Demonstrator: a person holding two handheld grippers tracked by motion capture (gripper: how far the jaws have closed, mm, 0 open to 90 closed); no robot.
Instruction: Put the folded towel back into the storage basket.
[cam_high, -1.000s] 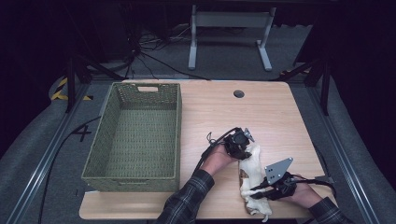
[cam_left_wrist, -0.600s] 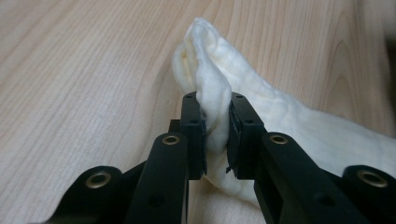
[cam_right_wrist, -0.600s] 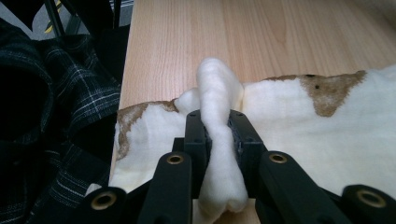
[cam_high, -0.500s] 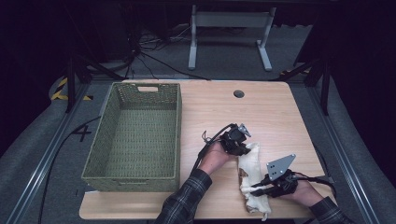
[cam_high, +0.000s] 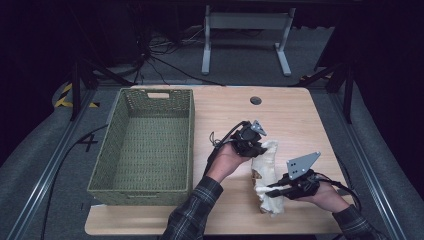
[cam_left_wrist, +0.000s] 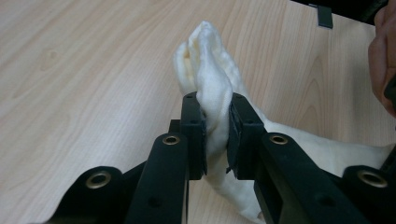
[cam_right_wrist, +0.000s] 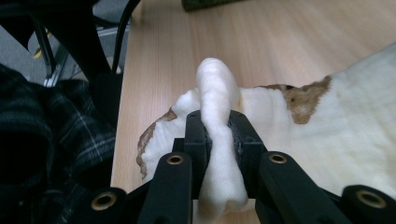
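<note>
Between claws: cream cloth stretched near-to-far.

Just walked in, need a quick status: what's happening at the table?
A person is handling a cream fleecy cloth with two handheld grippers. The left gripper pinches a fold at one end, the right gripper pinches a fold at the other, near a brown patch. The cloth lies on the wooden table, beside a green woven basket.

This is looking like a lab or recording studio: a pale wooden table is standing on grey carpet amid black surroundings. Black cables are trailing across the floor beside yellow-black hazard tape and a grey metal stand.
</note>
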